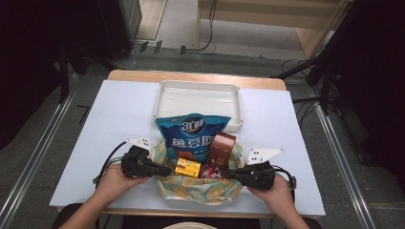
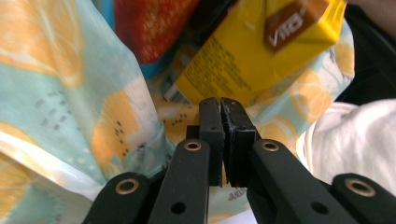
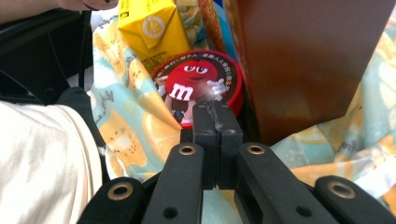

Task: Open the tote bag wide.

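A lemon-print cloth bag (image 1: 200,193) sits at the table's near edge. It holds a blue snack pouch (image 1: 191,131), a brown box (image 1: 223,148), a yellow drink carton (image 1: 187,168) and a red candy tin (image 1: 211,171). My left gripper (image 1: 167,171) is at the bag's left rim. In the left gripper view the left gripper (image 2: 220,105) is shut with cloth (image 2: 56,93) caught in its jaws, just below the carton (image 2: 252,51). My right gripper (image 1: 227,174) is at the right rim. In the right gripper view the right gripper (image 3: 214,109) is shut on the cloth (image 3: 135,126) in front of the tin (image 3: 196,79) and the brown box (image 3: 308,60).
An empty white tray (image 1: 160,102) lies just behind the bag. The pale tabletop (image 1: 119,119) spreads to both sides. Chairs, cables and stands surround the table on the floor. A light sleeve (image 3: 42,158) shows near the bag's front.
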